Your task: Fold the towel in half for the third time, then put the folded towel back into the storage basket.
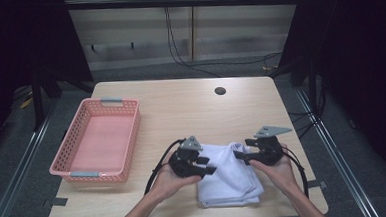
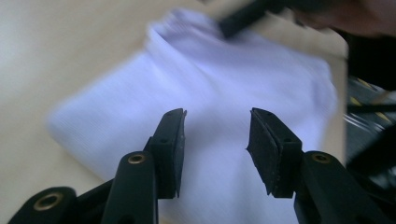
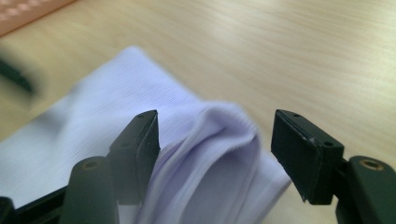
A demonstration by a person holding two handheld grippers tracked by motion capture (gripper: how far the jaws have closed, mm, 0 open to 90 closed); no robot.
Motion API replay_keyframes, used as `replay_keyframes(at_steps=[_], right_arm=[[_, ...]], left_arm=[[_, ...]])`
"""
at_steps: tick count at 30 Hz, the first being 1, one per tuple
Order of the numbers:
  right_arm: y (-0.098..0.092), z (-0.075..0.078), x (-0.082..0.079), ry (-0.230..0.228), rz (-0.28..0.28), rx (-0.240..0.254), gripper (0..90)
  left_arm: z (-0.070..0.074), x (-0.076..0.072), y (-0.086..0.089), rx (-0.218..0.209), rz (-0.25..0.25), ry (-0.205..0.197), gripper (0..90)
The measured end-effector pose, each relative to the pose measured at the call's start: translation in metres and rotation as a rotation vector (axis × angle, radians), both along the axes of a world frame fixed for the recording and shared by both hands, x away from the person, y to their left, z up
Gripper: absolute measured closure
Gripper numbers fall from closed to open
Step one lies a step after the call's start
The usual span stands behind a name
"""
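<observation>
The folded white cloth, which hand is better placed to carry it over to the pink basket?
Probably left: the left gripper hovers open over the white cloth on the pink basket's side.

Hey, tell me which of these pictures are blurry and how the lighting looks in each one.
High view: sharp, table evenly lit, surroundings dark. Left gripper view: the white cloth and the other gripper at the top are smeared with motion blur, its own jaws crisp. Right gripper view: jaws sharp, cloth fold soft, pink basket in the corner blurred.
</observation>
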State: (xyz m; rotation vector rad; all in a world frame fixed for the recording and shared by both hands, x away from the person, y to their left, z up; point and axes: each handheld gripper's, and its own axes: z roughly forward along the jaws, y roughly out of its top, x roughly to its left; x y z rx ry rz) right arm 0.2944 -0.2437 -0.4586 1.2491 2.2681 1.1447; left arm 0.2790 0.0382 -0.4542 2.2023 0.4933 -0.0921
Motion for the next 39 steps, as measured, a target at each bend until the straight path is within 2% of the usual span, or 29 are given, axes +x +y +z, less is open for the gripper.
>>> replay_keyframes(at_steps=[1, 2, 3, 4, 5, 6, 7, 9, 10, 13, 14, 15, 17, 18, 19, 21, 22, 23, 24, 25, 27, 29, 30, 32, 35, 36, 37, 38, 39], right_arm=[[0.001, -0.005, 0.008, 0.029, 0.009, 0.020, 32.5], [0.004, -0.009, 0.014, 0.040, 0.001, 0.003, 34.1], [0.006, -0.014, 0.018, 0.047, -0.010, -0.032, 46.1], [0.007, -0.016, 0.020, 0.065, -0.030, -0.050, 58.9], [0.006, -0.017, 0.019, 0.063, -0.056, -0.036, 65.8], [0.005, -0.016, 0.017, 0.046, -0.048, -0.039, 72.2], [0.003, -0.013, 0.014, 0.022, -0.059, -0.057, 76.4], [-0.003, -0.006, 0.009, 0.024, -0.074, -0.026, 79.6], [-0.006, -0.005, 0.007, 0.028, -0.071, -0.034, 80.9], [-0.013, -0.011, 0.001, 0.045, -0.076, -0.057, 79.7], [-0.014, -0.014, 0.000, 0.059, -0.076, -0.060, 76.7], [-0.015, -0.019, 0.000, 0.064, -0.077, -0.065, 69.7], [-0.018, -0.024, -0.001, 0.084, -0.098, -0.079, 51.0], [-0.018, -0.024, -0.001, 0.084, -0.098, -0.079, 51.0], [-0.025, -0.022, 0.000, 0.090, -0.101, -0.063, 34.8], [-0.032, -0.022, 0.002, 0.123, -0.086, -0.013, 28.5], [-0.034, -0.023, 0.003, 0.138, -0.057, 0.014, 28.2], [-0.034, -0.025, 0.004, 0.153, -0.059, 0.004, 25.3], [-0.033, -0.028, 0.006, 0.160, -0.050, -0.001, 24.7], [-0.032, -0.031, 0.008, 0.171, -0.028, 0.012, 23.8], [-0.031, -0.033, 0.009, 0.174, -0.025, 0.022, 22.6], [-0.030, -0.037, 0.013, 0.184, -0.007, 0.055, 23.0], [-0.029, -0.037, 0.013, 0.194, -0.006, 0.046, 22.7], [-0.028, -0.041, 0.016, 0.202, 0.020, 0.055, 22.6], [-0.026, -0.041, 0.016, 0.200, 0.031, 0.042, 22.7], [-0.022, -0.040, 0.015, 0.208, 0.062, 0.031, 30.0], [-0.021, -0.040, 0.014, 0.201, 0.066, 0.026, 31.3], [-0.019, -0.039, 0.013, 0.203, 0.059, 0.019, 37.1], [-0.018, -0.038, 0.013, 0.214, 0.079, 0.024, 43.3]], left_arm=[[-0.002, -0.005, 0.003, 0.002, -0.009, 0.010, 53.8], [-0.006, -0.009, 0.005, -0.007, -0.024, 0.019, 53.2], [-0.010, -0.014, 0.007, -0.019, -0.046, 0.033, 52.5], [-0.014, -0.018, 0.007, -0.002, -0.049, 0.031, 52.2], [-0.018, -0.023, 0.007, 0.016, -0.042, 0.009, 51.6], [-0.021, -0.026, 0.007, 0.019, -0.056, 0.017, 50.3], [-0.024, -0.028, 0.005, 0.040, -0.063, 0.014, 49.2], [-0.027, -0.029, 0.004, 0.053, -0.054, 0.011, 48.6], [-0.028, -0.029, 0.003, 0.055, -0.053, 0.007, 48.4], [-0.029, -0.032, 0.003, 0.047, -0.046, 0.003, 46.9], [-0.028, -0.033, 0.004, 0.061, -0.055, -0.004, 45.3], [-0.027, -0.034, 0.006, 0.049, -0.051, -0.008, 44.5], [-0.022, -0.036, 0.014, 0.045, -0.042, 0.020, 42.1], [-0.022, -0.036, 0.014, 0.045, -0.042, 0.020, 39.5], [-0.021, -0.038, 0.022, 0.058, -0.047, 0.025, 37.9], [-0.026, -0.040, 0.032, 0.061, -0.031, 0.040, 36.4], [-0.029, -0.040, 0.035, 0.071, -0.019, 0.045, 34.5], [-0.032, -0.040, 0.037, 0.060, -0.011, 0.050, 33.3], [-0.033, -0.039, 0.037, 0.073, -0.011, 0.066, 32.1], [-0.034, -0.040, 0.035, 0.062, -0.011, 0.070, 30.7], [-0.036, -0.040, 0.033, 0.059, -0.014, 0.068, 29.7], [-0.036, -0.041, 0.028, 0.084, 0.000, 0.063, 27.3], [-0.037, -0.041, 0.025, 0.078, -0.001, 0.067, 27.0], [-0.040, -0.043, 0.019, 0.095, -0.009, 0.046, 25.5], [-0.040, -0.045, 0.016, 0.114, 0.004, 0.028, 24.2], [-0.040, -0.046, 0.015, 0.110, 0.008, 0.020, 27.2], [-0.039, -0.046, 0.015, 0.120, 0.007, 0.013, 31.4], [-0.039, -0.047, 0.015, 0.121, 0.008, 0.007, 34.5], [-0.038, -0.047, 0.014, 0.130, 0.007, 0.000, 36.0]])
